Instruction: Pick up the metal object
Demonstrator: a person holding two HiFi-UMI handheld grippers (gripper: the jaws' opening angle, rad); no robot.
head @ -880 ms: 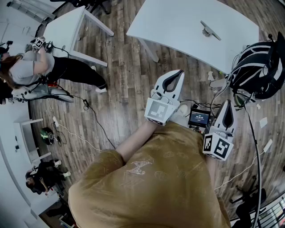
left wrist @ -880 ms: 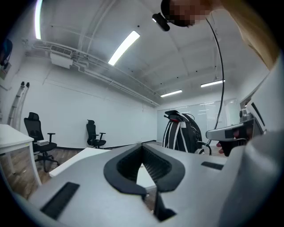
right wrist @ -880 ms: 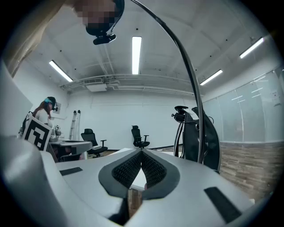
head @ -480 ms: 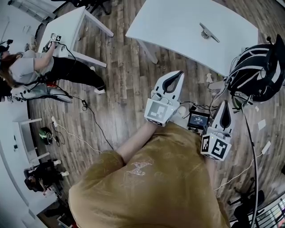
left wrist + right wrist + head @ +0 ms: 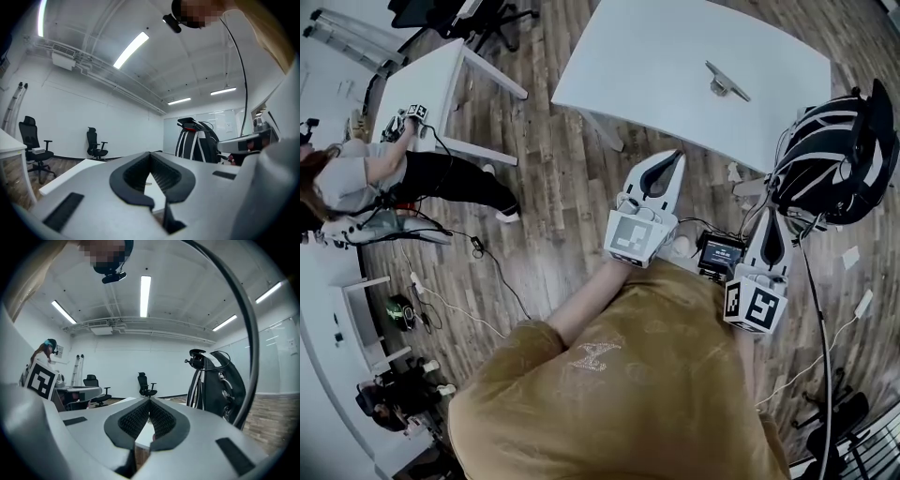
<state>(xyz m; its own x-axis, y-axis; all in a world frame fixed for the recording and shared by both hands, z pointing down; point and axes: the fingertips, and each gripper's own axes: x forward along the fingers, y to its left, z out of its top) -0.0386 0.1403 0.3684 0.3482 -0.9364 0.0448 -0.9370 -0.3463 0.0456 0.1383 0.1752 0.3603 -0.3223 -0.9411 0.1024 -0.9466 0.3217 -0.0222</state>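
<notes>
The metal object (image 5: 727, 82), a small grey piece with a flat base, lies on the white table (image 5: 656, 56) at the top of the head view. My left gripper (image 5: 678, 154) is held over the wooden floor short of the table's near edge, its jaws shut with nothing between them. My right gripper (image 5: 778, 215) is lower right, beside the backpack, also shut and empty. The left gripper view shows the closed tips (image 5: 150, 153) with the table top beyond them. In the right gripper view the tips (image 5: 149, 400) meet in the same way.
A black-and-white backpack (image 5: 834, 155) stands at the table's right end. A small lit screen (image 5: 719, 251) hangs at my waist. Cables (image 5: 492, 258) trail over the floor. A second white table (image 5: 431, 80) and a person (image 5: 366, 173) are at the left. Office chairs (image 5: 96, 145) stand beyond.
The table and metal object have slid a little up and left in the head view. Both grippers stay shut and nearly still. The person at left has reached a marked cube onto the other table.
</notes>
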